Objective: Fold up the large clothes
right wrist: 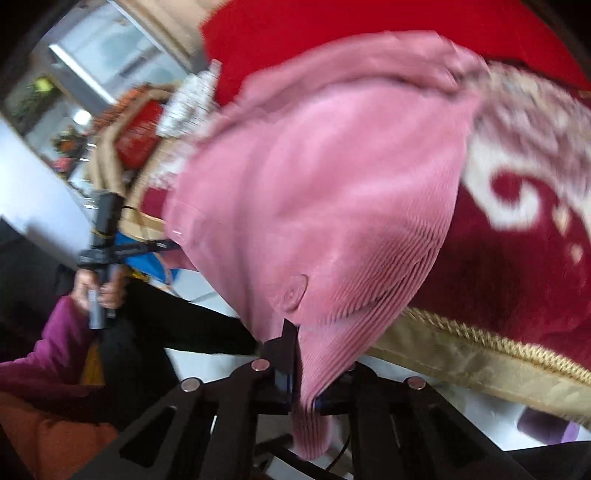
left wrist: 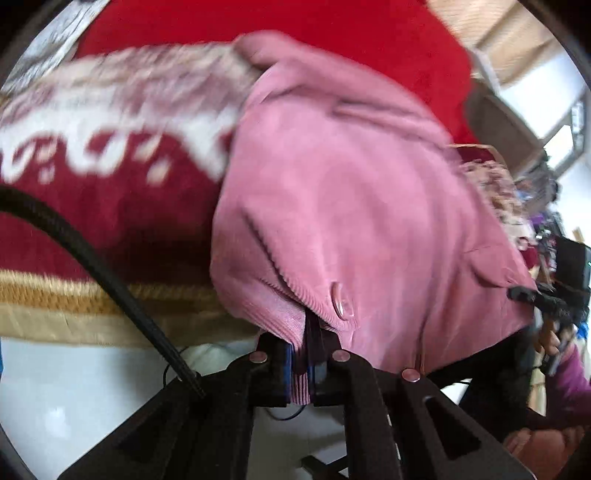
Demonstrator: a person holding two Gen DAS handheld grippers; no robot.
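- While both views are motion-blurred, the left claw (left wrist: 308,363) is plainly clamped on the ribbed hem of the pink corduroy garment (left wrist: 343,206), with folded layers of cloth squeezed between its closed fingers.
- Just above that grip sits a pink button (left wrist: 341,302) on the garment's front edge.
- From the right wrist view, the right claw (right wrist: 304,384) is likewise pinched onto a corner of the same garment (right wrist: 325,192), a tail of ribbed cloth hanging down past the fingers.
- A second button (right wrist: 295,293) lies close above this grip.
- The garment's far part lies draped over a dark red patterned blanket (left wrist: 110,221), while the gripped near edge hangs out past the blanket's edge.
- The blanket's gold fringed border (right wrist: 480,350) runs just beside and under the garment's near edge; beyond that border the surface drops away to a pale floor (left wrist: 74,398).
- A black cable (left wrist: 99,269) crosses the blanket's border to the left of the left claw, close to it.
- Behind the garment a bright red cloth (left wrist: 295,22) covers the far side.
- Seen from the right wrist, the person's left hand (right wrist: 98,291) grips the other tool's handle, well apart from the right claw, with a magenta sleeve (right wrist: 44,354) below it.
- Cluttered furniture stands at the outer sides, too blurred to name.
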